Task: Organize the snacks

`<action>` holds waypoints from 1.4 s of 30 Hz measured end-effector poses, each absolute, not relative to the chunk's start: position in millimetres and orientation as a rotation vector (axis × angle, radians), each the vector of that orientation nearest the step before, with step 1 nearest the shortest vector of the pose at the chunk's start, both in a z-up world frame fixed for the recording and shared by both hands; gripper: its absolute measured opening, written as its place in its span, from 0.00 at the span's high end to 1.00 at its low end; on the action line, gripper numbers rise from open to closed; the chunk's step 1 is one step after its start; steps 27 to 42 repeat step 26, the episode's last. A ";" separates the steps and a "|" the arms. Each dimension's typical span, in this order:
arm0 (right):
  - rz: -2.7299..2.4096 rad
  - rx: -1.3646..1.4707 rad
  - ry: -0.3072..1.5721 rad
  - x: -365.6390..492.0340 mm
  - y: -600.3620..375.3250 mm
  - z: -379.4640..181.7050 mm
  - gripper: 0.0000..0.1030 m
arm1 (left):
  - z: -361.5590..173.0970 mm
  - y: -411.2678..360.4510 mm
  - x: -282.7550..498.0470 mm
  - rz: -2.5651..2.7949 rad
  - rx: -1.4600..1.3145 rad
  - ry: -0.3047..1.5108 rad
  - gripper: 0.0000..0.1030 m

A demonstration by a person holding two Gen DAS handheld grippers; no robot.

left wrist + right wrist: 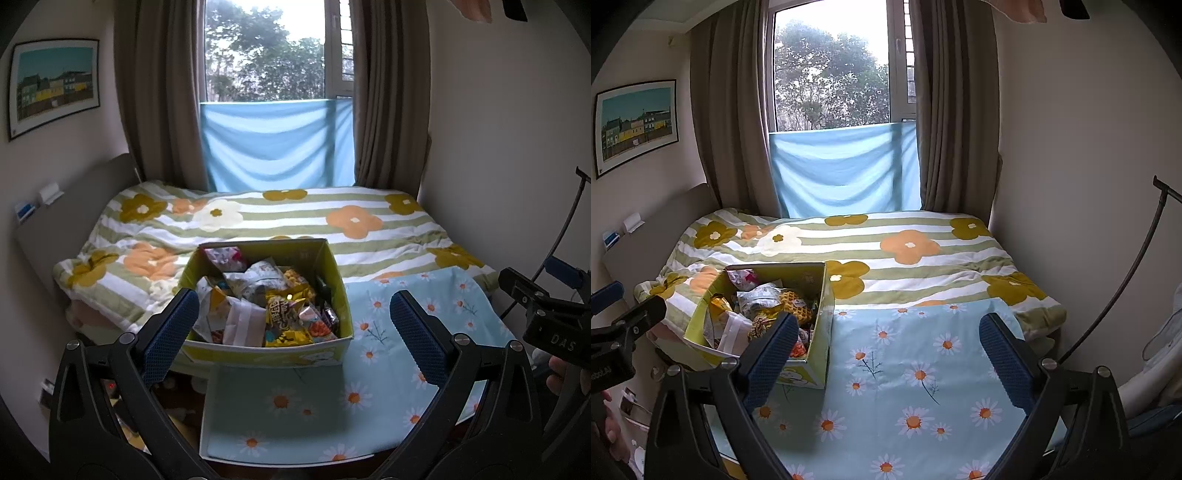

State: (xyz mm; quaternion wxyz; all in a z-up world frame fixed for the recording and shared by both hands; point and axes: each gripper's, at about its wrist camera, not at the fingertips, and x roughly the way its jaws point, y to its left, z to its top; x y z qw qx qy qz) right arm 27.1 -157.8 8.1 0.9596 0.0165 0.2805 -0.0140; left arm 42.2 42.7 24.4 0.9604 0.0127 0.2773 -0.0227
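While both tools hang short of the bed with nothing in them, the left hand-held gripper (pixel 293 325) has its jaws spread wide and looks straight at the snack box (pixel 236 349), which lies dead ahead between its blue pads (pixel 168 334). The right hand-held gripper (pixel 888 350) is likewise released and empty; from it the box sits ahead and off to the left, beyond its left finger, so the left tool is judged the nearer. Resting on the daisy cloth (pixel 905 369) at the bed's near edge, the open-topped box runs its long axis away from the cameras. Inside is a loose heap of snack packets (pixel 284 306): yellow, white and foil wrappers piled to the rim. Beyond lies the flowered quilt (pixel 332 221), then the window (pixel 266 51).
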 end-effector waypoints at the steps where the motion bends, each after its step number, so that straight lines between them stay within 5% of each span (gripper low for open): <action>1: -0.029 0.035 0.569 27.6 -158.1 7.8 0.05 | 24.4 42.5 42.2 -0.046 0.026 0.561 0.00; 42: -0.021 0.023 0.643 44.6 -151.0 -14.4 0.05 | 4.6 32.7 54.3 0.009 0.027 0.608 0.00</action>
